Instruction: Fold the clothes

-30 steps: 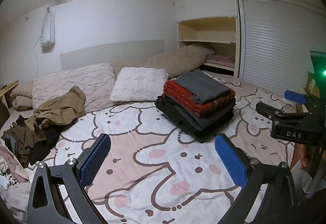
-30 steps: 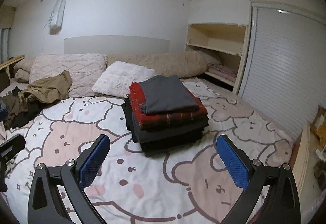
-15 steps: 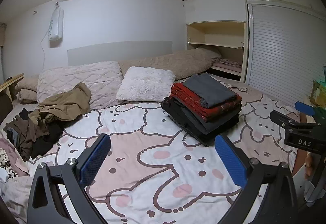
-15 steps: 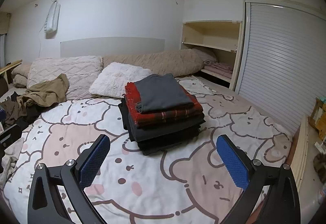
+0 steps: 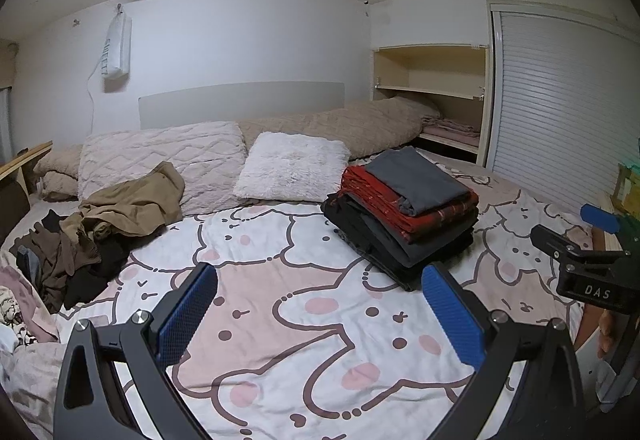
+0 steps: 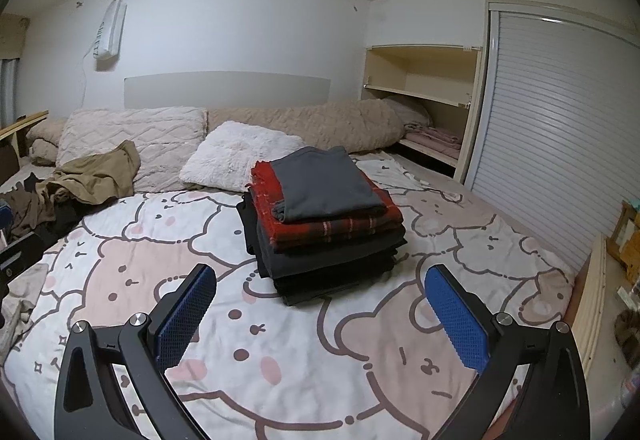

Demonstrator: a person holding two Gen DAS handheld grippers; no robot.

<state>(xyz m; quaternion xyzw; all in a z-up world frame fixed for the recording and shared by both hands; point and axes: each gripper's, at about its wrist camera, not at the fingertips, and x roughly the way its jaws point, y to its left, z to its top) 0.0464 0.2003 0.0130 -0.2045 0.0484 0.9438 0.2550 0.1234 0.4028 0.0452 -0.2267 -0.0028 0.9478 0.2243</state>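
Landmark: stack of folded clothes [image 5: 404,215] sitting on the bed [image 5: 304,320], right of centre.

Far left of the stack, against the quilted pillow [image 5: 160,155]: heap of unfolded clothes [image 5: 96,236] lying crumpled, a tan garment [image 5: 132,199] on top, darker pieces underneath. The heap is spreading roughly along the bed's left edge; no clear long axis on any single piece.

Left gripper [image 5: 320,312] is hovering over bare bedspread, forward-left of the stack, jaws standing wide and holding nothing. The heap is lying up and to the left of these jaws, well apart from them.

White fluffy pillow [image 5: 292,171] is resting just behind-left of the stack.

Right gripper [image 6: 320,312] is hovering directly in front of the stack, jaws also spread wide, nothing between them. In the left wrist view it is showing at the far right edge [image 5: 588,240], right of the stack.

Judgement: several items are already folded and the next one is waiting in the heap. The left gripper is the nearer one to it; the right would be crossing the whole bed. Reach direction: leftward and away from the stack.
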